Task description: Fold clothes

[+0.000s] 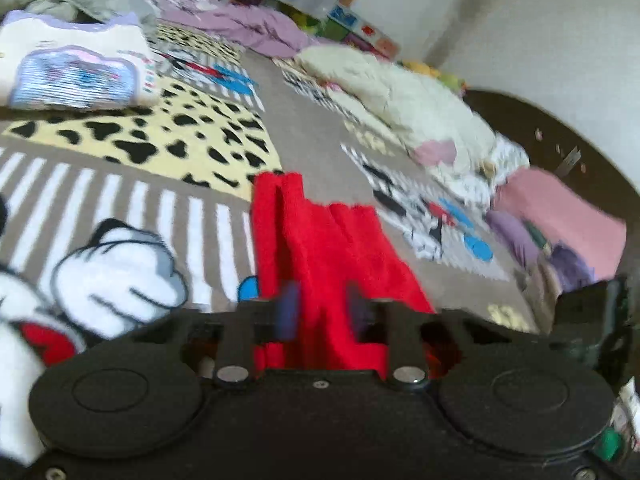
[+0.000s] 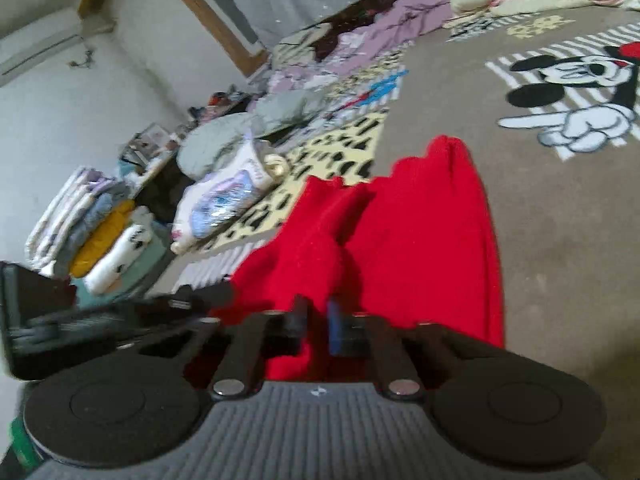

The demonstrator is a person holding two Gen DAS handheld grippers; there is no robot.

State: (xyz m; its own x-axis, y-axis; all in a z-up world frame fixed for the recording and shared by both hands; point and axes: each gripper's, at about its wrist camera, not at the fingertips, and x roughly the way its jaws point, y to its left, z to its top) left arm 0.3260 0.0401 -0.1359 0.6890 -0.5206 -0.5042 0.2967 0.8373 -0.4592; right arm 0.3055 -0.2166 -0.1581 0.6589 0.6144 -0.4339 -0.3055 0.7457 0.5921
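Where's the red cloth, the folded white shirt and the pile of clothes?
Red cloth [image 2: 424,240]: right wrist view, its middle.
White shirt [image 1: 76,64]: left wrist view, its printed front.
Pile of clothes [image 2: 96,236]: right wrist view, the yellow layer.

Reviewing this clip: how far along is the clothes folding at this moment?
Done: a folded white printed top lies on the blanket, and a stack of folded items sits beside the bed. In hand: the left hand-held gripper and right hand-held gripper each pinch the red garment, bunched and unfolded. Left: loose purple clothes and a cream heap.
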